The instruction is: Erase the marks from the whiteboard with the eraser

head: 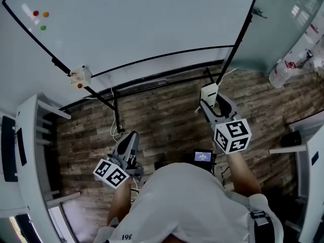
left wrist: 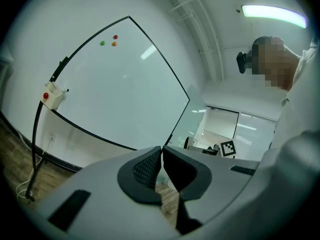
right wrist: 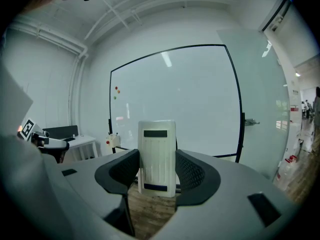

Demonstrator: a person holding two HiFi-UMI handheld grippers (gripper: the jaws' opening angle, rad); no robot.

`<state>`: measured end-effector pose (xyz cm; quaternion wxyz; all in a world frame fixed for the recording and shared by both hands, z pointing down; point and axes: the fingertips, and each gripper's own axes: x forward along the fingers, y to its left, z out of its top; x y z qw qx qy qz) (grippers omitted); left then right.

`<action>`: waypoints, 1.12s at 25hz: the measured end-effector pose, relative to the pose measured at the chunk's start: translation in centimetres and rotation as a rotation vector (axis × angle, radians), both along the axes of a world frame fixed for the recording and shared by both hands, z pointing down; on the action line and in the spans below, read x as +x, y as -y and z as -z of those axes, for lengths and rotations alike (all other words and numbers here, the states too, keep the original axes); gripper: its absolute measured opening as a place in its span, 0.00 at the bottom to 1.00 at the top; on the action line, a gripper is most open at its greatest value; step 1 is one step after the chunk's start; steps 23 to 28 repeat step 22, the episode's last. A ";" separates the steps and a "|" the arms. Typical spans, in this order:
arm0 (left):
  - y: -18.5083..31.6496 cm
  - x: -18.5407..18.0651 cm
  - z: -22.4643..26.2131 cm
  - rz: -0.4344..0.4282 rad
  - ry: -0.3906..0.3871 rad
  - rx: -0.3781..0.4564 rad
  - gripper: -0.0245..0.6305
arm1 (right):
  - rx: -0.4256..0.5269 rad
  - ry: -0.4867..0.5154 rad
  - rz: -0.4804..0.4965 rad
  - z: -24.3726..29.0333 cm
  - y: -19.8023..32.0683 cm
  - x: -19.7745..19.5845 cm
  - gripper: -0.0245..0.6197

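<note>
Right tongs around eraser, flanks hidden

Head view looks steeply down; both gripper views face the whiteboard, which all 3 share.

Whiteboard: large rectangular white board in a thin black frame, standing upright on black legs over the wood-plank floor. The surface is plain pale white all across, with a streak of ceiling-light glare in the right gripper view. Three small round magnets, red, orange and green, sit clustered near its upper left corner.

Eraser: off-white rectangular plastic block with rounded corners, fine lengthwise ribs on its face and a dark strip near each end. It stands upright, pinched on both long sides by the right gripper. From the head view it lies off the board, below its lower right corner.
</note>
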<state>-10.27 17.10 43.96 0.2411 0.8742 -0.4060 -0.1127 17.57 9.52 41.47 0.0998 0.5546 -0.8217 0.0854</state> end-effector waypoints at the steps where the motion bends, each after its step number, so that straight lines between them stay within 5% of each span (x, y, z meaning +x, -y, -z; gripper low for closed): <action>1: 0.0 -0.1 0.0 -0.002 0.000 0.000 0.05 | 0.000 -0.003 0.000 -0.1 -0.1 -0.1 0.42; 28: 3.3 -0.6 1.3 -0.002 -0.005 0.062 0.05 | 0.077 -0.041 -0.014 2.1 3.0 -0.1 0.42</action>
